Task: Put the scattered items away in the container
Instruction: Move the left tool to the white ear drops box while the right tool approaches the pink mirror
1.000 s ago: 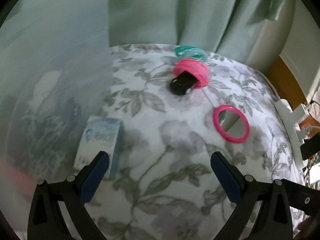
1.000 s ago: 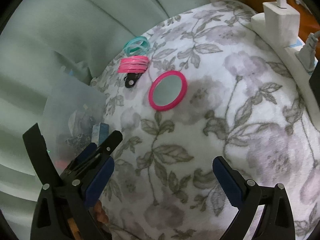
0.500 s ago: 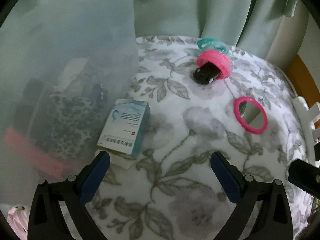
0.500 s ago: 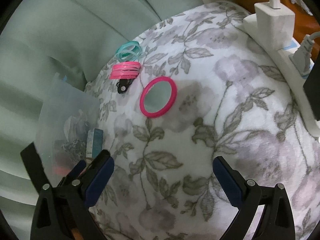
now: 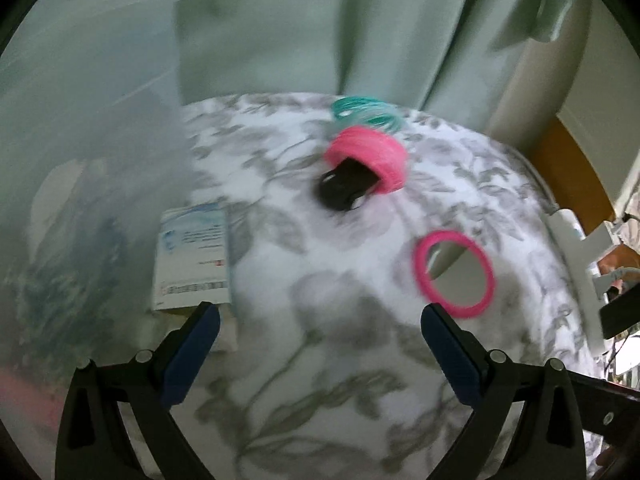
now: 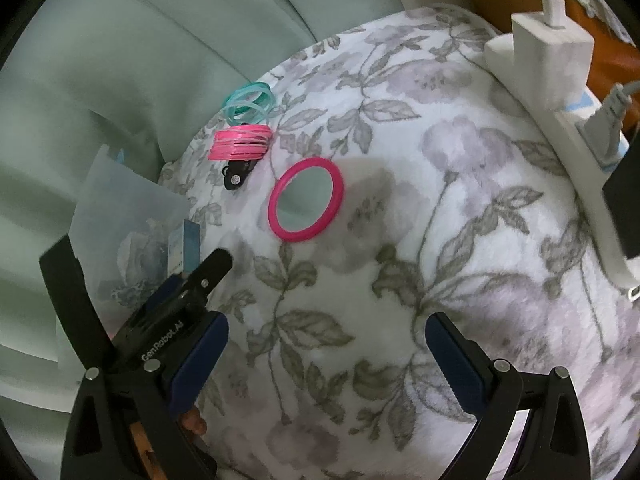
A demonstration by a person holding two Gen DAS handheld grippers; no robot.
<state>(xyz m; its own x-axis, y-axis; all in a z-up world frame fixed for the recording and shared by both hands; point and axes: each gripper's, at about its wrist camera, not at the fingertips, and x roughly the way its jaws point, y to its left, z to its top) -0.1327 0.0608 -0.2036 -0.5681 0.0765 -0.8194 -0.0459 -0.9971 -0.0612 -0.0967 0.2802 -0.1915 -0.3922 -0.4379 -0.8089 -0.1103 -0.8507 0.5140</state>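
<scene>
A translucent plastic container (image 5: 88,168) (image 6: 120,224) stands at the left of a floral blanket. A white and blue carton (image 5: 192,256) (image 6: 184,246) lies against its side. Farther off lie a pink-rimmed round mirror (image 5: 456,276) (image 6: 306,200), a stack of pink rings (image 5: 370,156) (image 6: 240,142) over a small black object (image 5: 346,190) (image 6: 236,176), and teal rings (image 5: 366,112) (image 6: 250,100). My left gripper (image 5: 320,344) is open, its left finger close to the carton's near edge. My right gripper (image 6: 326,354) is open over bare blanket, well short of the mirror.
A white power strip (image 6: 560,120) (image 5: 576,264) with plugs and a charger runs along the blanket's right edge. Pale green curtains (image 5: 280,28) hang behind. The left gripper's body (image 6: 176,312) crosses the lower left of the right wrist view, near a person's fingers.
The left gripper has swung right and forward, so the carton now sits by its left finger and the view is blurred. The right gripper has edged towards the mirror.
</scene>
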